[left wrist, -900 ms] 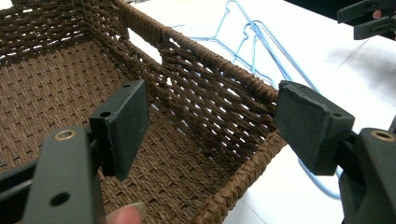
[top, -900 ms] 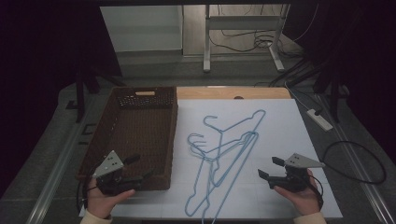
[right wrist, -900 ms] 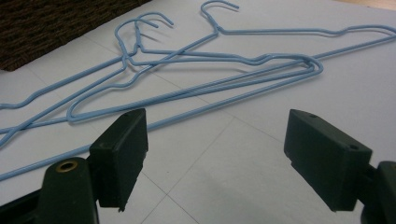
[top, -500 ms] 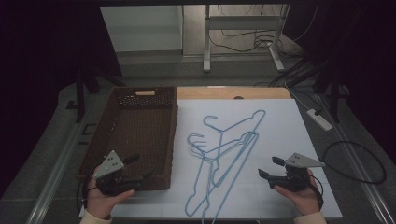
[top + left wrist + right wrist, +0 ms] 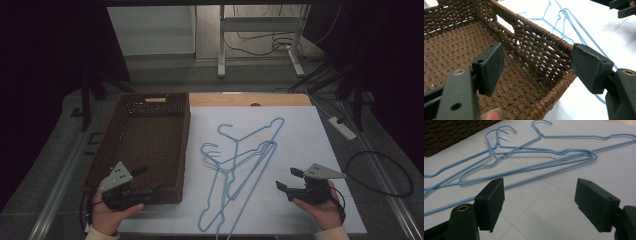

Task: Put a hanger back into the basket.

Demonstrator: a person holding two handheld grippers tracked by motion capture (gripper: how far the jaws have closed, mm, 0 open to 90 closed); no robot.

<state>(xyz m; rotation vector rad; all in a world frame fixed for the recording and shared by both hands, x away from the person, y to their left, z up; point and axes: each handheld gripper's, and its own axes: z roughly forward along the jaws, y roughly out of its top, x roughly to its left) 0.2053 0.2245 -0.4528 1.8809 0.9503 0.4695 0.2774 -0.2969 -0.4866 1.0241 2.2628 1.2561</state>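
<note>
left gripper (image 5: 150, 181): down at the near corner of the basket (image 5: 131, 131), jaws spread wide, nothing between the pads. In its own view (image 5: 537, 65) one jaw sits over the basket floor, the other out past the rim, so kinda straddling the near wall without touching it.

right gripper (image 5: 288, 179): off to the right of the hangers (image 5: 240, 165), jaws wide apart too, nothing pinched. From its own view (image 5: 539, 205) just bare sheet between the pads, wires lying a bit beyond the tips.

hangers: light blue wire, a loose tangled pile flat on the white sheet (image 5: 300, 140), about mid-table. Hooks point toward the far side, long bars run toward the near edge. Looks like three hooks, hard to be sure with all the overlap. Just beside the basket's right wall, not in it. Also in the left gripper view (image 5: 564, 22) and up close in the right one (image 5: 536, 152).

basket: brown wicker, rectangular, left of the sheet, cut-out handles in the end walls. Weave (image 5: 454, 50) bare inside as far as visible.

hands: one wrapped around each gripper at the near edge, well apart, hangers between them. Fingertip poking in at the bottom of the left gripper view.

sheet: white, faint grid lines, a strip of wooden tabletop (image 5: 250, 99) past its far edge.
</note>
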